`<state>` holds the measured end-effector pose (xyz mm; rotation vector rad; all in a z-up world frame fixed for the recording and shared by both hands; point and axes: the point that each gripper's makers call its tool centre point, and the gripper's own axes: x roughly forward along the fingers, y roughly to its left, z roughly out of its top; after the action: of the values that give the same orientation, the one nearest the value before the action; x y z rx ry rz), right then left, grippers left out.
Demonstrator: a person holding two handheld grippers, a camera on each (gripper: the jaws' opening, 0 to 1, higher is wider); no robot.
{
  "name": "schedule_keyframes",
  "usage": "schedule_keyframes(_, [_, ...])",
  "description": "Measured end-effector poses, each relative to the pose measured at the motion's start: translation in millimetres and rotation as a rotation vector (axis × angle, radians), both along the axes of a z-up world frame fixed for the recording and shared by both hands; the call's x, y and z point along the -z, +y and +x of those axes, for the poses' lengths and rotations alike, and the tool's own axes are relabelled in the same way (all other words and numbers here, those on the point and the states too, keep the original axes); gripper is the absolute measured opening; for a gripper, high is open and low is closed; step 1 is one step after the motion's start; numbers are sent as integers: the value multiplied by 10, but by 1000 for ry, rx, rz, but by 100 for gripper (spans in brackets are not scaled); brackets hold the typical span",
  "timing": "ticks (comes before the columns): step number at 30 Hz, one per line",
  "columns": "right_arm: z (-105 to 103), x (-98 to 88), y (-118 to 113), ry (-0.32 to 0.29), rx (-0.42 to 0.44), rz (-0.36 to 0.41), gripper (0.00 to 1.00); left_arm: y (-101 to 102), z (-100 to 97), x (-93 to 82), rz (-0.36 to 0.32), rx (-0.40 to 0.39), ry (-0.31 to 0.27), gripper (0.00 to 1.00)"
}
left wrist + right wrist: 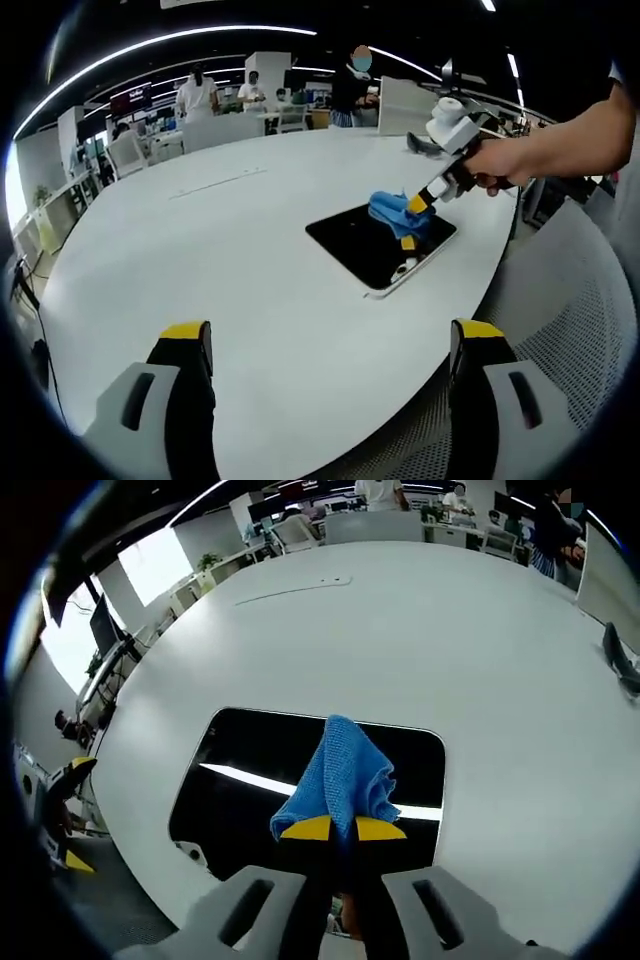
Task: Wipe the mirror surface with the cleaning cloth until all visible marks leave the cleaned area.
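A dark rectangular mirror [350,240] [250,755] with a white rim lies flat on the white table near its right edge. My right gripper [343,829] [412,222] is shut on a blue cleaning cloth [340,770] [397,211], which hangs from the yellow tips and rests on the mirror's middle. A person's hand [495,165] holds that gripper from the right. My left gripper [330,345] stands open well back from the mirror, over bare table, with nothing between its jaws.
The large white table [220,250] [480,650] spreads left and far. A mesh chair [590,320] stands off its right edge. Several people and desks stand at the back. A dark object [618,655] lies at the table's far right.
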<state>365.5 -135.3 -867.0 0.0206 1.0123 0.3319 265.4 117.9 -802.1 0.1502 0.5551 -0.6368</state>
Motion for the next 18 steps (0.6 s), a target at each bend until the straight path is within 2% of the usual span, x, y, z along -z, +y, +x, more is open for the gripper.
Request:
schedule_keyframes(13, [-190, 0, 28, 7, -5, 23, 1, -14, 19, -23, -49, -20, 17, 99])
schedule_keyframes(18, [-285, -2, 46, -4, -2, 36, 1, -14, 26, -29, -44, -22, 9, 99])
